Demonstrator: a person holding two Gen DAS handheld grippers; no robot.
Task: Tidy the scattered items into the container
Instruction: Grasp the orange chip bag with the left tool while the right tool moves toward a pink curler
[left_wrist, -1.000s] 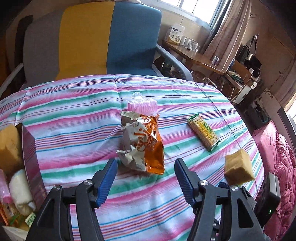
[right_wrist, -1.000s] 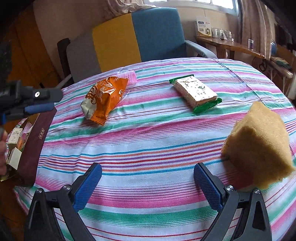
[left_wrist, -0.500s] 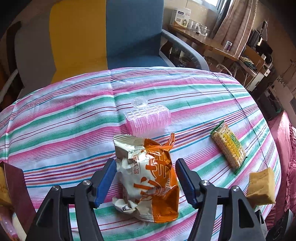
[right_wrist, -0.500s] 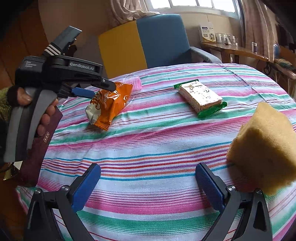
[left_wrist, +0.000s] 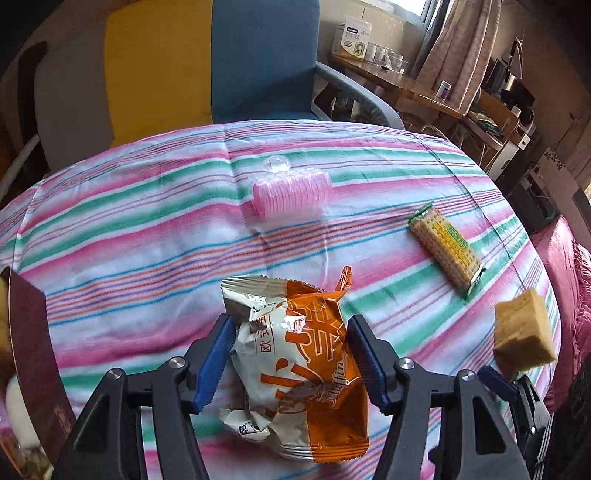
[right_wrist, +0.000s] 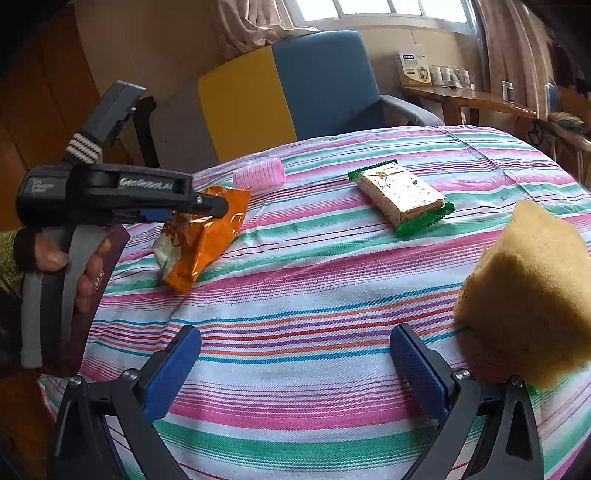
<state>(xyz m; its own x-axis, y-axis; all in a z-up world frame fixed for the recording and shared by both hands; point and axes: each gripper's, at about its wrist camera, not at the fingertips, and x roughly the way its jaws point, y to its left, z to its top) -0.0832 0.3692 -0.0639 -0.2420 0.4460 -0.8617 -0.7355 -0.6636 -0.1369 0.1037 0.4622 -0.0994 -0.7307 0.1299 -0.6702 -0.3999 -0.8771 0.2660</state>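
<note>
An orange and white snack bag (left_wrist: 306, 369) lies on the striped tablecloth (left_wrist: 129, 221). My left gripper (left_wrist: 288, 332) straddles it from above, its jaws closing with the bag between them and the blue pads right at the bag's sides. From the right wrist view, the left gripper (right_wrist: 207, 206) hovers over that bag (right_wrist: 199, 240), held by a hand. My right gripper (right_wrist: 295, 354) stands open over bare cloth, nothing between its fingers. A yellow sponge (right_wrist: 528, 295) sits just right of it. The dark red box (left_wrist: 29, 332) with items inside is at the table's left edge.
A green-wrapped cracker pack (right_wrist: 399, 192) and a pink pack of rollers (left_wrist: 291, 192) lie farther back on the cloth. A yellow, blue and grey armchair (left_wrist: 221, 62) stands behind the round table. A wooden side table (left_wrist: 406, 81) with jars is at the back right.
My left gripper came forward and down over the snack bag, so the bag now sits between its fingers, which stand closer together. The right gripper stayed where it was.
</note>
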